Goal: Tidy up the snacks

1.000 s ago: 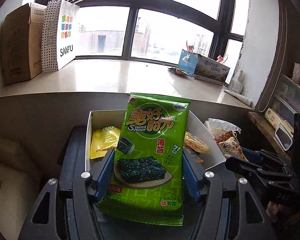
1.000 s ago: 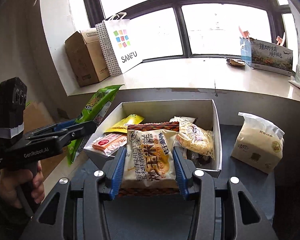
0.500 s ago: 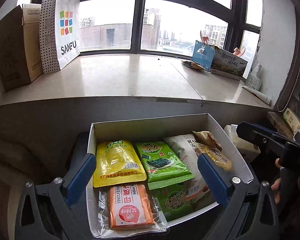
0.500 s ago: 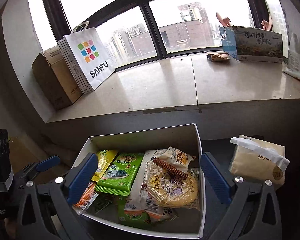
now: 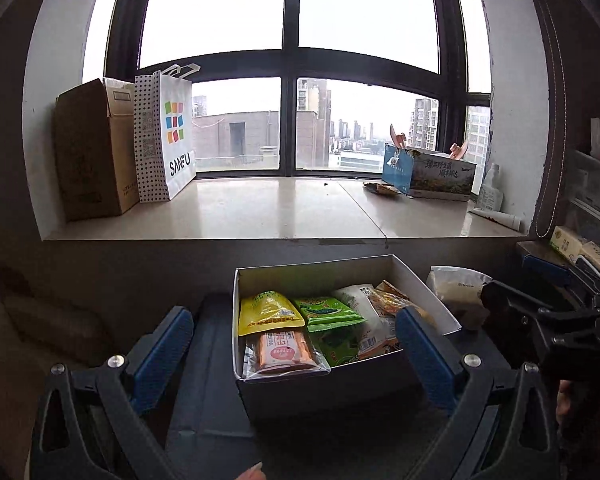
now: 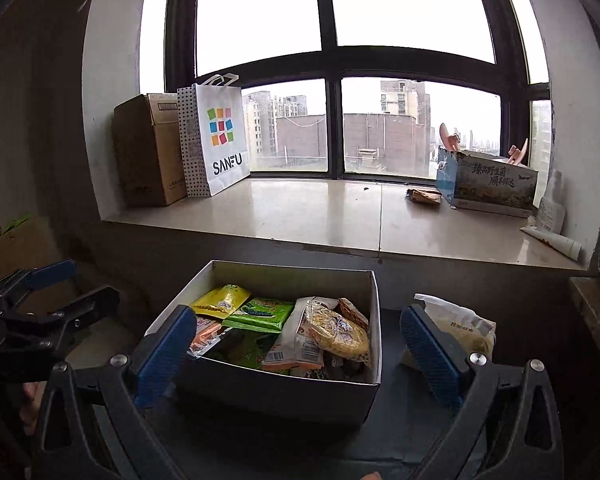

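Observation:
A white box (image 5: 312, 268) (image 6: 276, 392) stands on a dark surface and holds several snack packets: a yellow pouch (image 5: 269, 314) (image 6: 220, 300), a green seaweed packet (image 5: 326, 310) (image 6: 260, 314), an orange packet (image 5: 284, 354) and a yellow-white bag (image 6: 336, 334). My left gripper (image 5: 296, 344) is open and empty, pulled back above the box's near side. My right gripper (image 6: 300, 344) is open and empty, also back from the box. Each gripper shows in the other's view: the right one (image 5: 548, 312) and the left one (image 6: 40, 316).
A white bag of snacks (image 5: 456, 284) (image 6: 456, 320) sits right of the box. On the window ledge (image 5: 284, 208) stand a cardboard box (image 5: 92, 152), a SANFU paper bag (image 5: 168, 136) and a printed carton (image 5: 432, 172). Shelves with items (image 5: 576, 240) are at the right.
Both grippers let go of their packets, the green seaweed packet and the yellow-white bag, which now lie in the box. Both opened wide and drew back and up from the box.

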A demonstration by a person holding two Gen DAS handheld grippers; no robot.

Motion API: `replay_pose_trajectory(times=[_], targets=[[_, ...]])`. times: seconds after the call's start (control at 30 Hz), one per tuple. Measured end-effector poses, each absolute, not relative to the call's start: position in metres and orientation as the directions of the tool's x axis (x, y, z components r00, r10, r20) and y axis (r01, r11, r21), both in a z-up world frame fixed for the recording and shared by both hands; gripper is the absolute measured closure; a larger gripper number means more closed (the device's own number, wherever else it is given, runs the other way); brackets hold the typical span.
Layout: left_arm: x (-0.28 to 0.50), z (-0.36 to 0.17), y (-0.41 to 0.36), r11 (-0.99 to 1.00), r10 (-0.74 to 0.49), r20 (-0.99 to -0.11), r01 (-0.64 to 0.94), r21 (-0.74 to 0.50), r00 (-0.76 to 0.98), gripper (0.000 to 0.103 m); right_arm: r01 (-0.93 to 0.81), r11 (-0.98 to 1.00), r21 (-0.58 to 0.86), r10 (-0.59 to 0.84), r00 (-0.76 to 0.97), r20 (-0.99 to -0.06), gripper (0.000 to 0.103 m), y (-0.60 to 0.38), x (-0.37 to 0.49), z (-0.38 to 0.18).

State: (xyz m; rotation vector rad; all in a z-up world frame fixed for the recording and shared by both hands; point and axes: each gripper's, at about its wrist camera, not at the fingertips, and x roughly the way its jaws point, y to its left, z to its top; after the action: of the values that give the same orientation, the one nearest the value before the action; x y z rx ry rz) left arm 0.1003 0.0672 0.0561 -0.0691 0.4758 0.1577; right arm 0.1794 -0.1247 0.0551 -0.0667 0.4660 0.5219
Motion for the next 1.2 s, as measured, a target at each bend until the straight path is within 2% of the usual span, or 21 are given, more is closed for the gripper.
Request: replay_pose_trajectory(times=[0.17,0.5,1.2], targets=[[0.063,0.062,0.049,0.992,0.097,-0.505,-0.125,-0.021,0.857,0.000,-0.520,0.849,0.095,0.502,0.737,-0.453,0.000,-0.142,0.140,0.054],[0.000,0.064,0.013,0.993,0.105,-0.486,-0.119,0.002,0.868,0.000,-0.476,0.866,0.151,0.484,0.726,-0.489,0.000,-0.168,0.067,0.050],[-0.001,0.064,0.006,0.996,0.052,-0.522,-0.083,-0.035,0.851,0.000,-0.476,0.866,0.152,0.482,0.717,-0.504,0.000,-0.172,0.053,0.052]])
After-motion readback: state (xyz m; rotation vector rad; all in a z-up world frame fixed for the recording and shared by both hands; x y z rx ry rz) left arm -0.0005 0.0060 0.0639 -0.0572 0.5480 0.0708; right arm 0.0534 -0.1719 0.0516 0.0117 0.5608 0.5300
